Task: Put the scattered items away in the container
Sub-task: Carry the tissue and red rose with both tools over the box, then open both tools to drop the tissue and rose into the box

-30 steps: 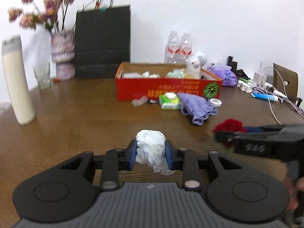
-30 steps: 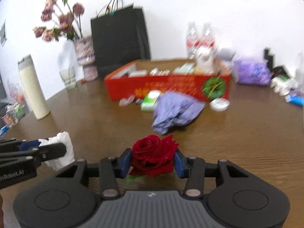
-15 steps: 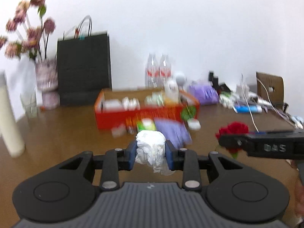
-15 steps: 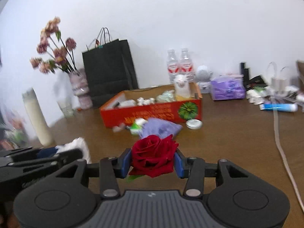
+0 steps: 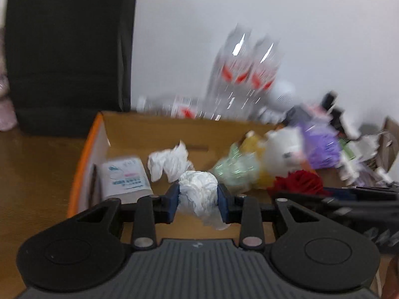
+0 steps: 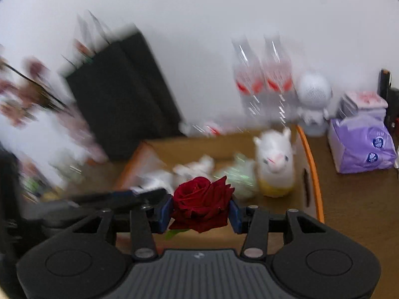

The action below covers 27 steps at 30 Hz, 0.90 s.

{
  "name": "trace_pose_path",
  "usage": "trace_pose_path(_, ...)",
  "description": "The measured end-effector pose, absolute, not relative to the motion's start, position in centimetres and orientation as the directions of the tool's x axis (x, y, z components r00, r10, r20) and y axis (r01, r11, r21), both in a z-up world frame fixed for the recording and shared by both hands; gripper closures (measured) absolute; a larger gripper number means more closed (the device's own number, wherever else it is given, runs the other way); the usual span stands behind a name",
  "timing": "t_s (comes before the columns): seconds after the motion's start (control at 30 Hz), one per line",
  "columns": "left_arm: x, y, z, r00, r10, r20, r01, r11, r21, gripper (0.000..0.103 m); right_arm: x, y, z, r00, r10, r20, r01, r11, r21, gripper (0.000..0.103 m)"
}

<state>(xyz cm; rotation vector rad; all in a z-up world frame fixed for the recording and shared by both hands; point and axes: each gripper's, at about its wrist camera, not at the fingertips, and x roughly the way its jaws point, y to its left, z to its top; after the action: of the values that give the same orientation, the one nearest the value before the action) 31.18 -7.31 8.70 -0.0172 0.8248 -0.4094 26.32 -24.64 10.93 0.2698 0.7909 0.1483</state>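
2 grippers over the open cardboard box [image 5: 174,129], both loaded. Left gripper [image 5: 198,196] clamped on a crumpled white tissue ball [image 5: 198,191], held above the box's near-left part; a loose tail of tissue hangs below the blue pads [image 5: 173,199]. Right gripper [image 6: 200,208] clenched on a dark red rose [image 6: 202,203], a bit of green leaf showing under the bloom; rose sits over the box's near edge, toward the middle. In the left wrist view the rose [image 5: 298,182] and right gripper body appear at right, just beside the left gripper.

Inside the box: flat white packet [image 5: 126,179] at left, another crumpled tissue [image 5: 168,163], pale green wrapper [image 5: 235,172], white alpaca plush [image 6: 274,164] upright at the right end. Behind the box: 2 water bottles [image 6: 263,84], black paper bag [image 5: 67,49]. Purple tissue pack [image 6: 361,147] on the wooden table [image 6: 354,199] to the right. Heavy motion blur in both views.
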Motion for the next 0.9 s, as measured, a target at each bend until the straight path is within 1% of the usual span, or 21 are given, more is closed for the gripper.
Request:
trace_pose_path(0.03,32.1,-7.8,7.9,0.591,-0.353,-0.725,0.351,0.922,-0.162,0.069,27.7,-24.6,9.7,0.673,0.209,-0.709,-0.015,0.963,0.269,0.058)
trace_pose_path(0.13,34.0,-9.3,5.7,0.583,-0.289,-0.759,0.365,0.928,-0.073,0.068,29.8,-25.4,6.5,0.627,0.16,-0.763,0.04,0.971,0.236,0.058)
trace_pose_path(0.17,34.2,-9.3,5.3,0.58,-0.284,-0.764,0.372,0.926,-0.062,0.065,30.3,-25.7,5.9,0.618,0.153,-0.771,0.049,0.972,0.231,0.058)
trace_pose_path(0.2,34.4,-9.4,4.9,0.574,-0.291,-0.766,0.381,0.922,-0.065,0.052,30.6,-25.8,5.4,0.612,0.153,-0.776,0.051,0.971,0.232,0.057)
trace_pose_path(0.23,34.5,-9.3,4.5,0.568,-0.303,-0.765,0.388,0.918,-0.076,0.046,31.0,-25.9,4.8,0.607,0.16,-0.778,0.048,0.97,0.237,0.056)
trace_pose_path(0.33,34.5,-9.0,4.4,0.561,-0.314,-0.766,0.394,0.915,-0.086,0.042,32.0,-26.4,3.6,0.588,0.136,-0.797,0.067,0.974,0.216,0.054)
trace_pose_path(0.37,34.4,-8.7,4.6,0.563,-0.317,-0.763,0.388,0.917,-0.095,0.039,32.2,-26.6,3.5,0.585,0.125,-0.801,0.079,0.974,0.211,0.053)
trace_pose_path(0.4,34.2,-8.4,5.0,0.567,-0.317,-0.76,0.381,0.919,-0.1,0.032,32.3,-26.9,3.4,0.584,0.125,-0.802,0.091,0.972,0.218,0.052)
trace_pose_path(0.47,33.7,-7.9,5.9,0.579,-0.321,-0.749,0.382,0.919,-0.099,0.028,32.2,-27.4,3.6,0.584,0.16,-0.796,0.102,0.958,0.267,0.047)
trace_pose_path(0.53,32.9,-7.1,7.2,0.595,-0.31,-0.741,0.378,0.922,-0.082,0.025,31.9,-27.7,4.0,0.59,0.185,-0.786,0.105,0.948,0.302,0.043)
trace_pose_path(0.57,32.4,-6.8,7.8,0.602,-0.305,-0.738,0.376,0.924,-0.075,0.021,31.6,-27.6,4.4,0.59,0.187,-0.785,0.103,0.947,0.303,0.042)
trace_pose_path(0.6,31.7,-6.4,8.4,0.612,-0.3,-0.732,0.374,0.925,-0.066,0.013,31.3,-27.6,4.8,0.589,0.183,-0.787,0.104,0.949,0.299,0.042)
trace_pose_path(0.67,30.1,-5.6,9.1,0.641,-0.284,-0.713,0.374,0.927,-0.033,0.003,30.3,-27.4,6.0,0.595,0.164,-0.787,0.113,0.952,0.284,0.036)
trace_pose_path(0.7,29.1,-5.2,9.3,0.65,-0.276,-0.708,0.379,0.925,-0.013,0.003,29.8,-27.3,6.7,0.604,0.161,-0.781,0.114,0.952,0.284,0.034)
trace_pose_path(0.77,27.6,-4.3,9.7,0.654,-0.248,-0.715,0.359,0.933,0.004,0.002,28.3,-27.2,8.2,0.622,0.166,-0.765,0.107,0.95,0.293,0.032)
trace_pose_path(0.9,25.5,-2.5,11.3,0.647,-0.212,-0.732,0.295,0.955,-0.016,0.0,25.6,-26.3,10.4,0.625,0.16,-0.764,0.093,0.956,0.277,0.025)
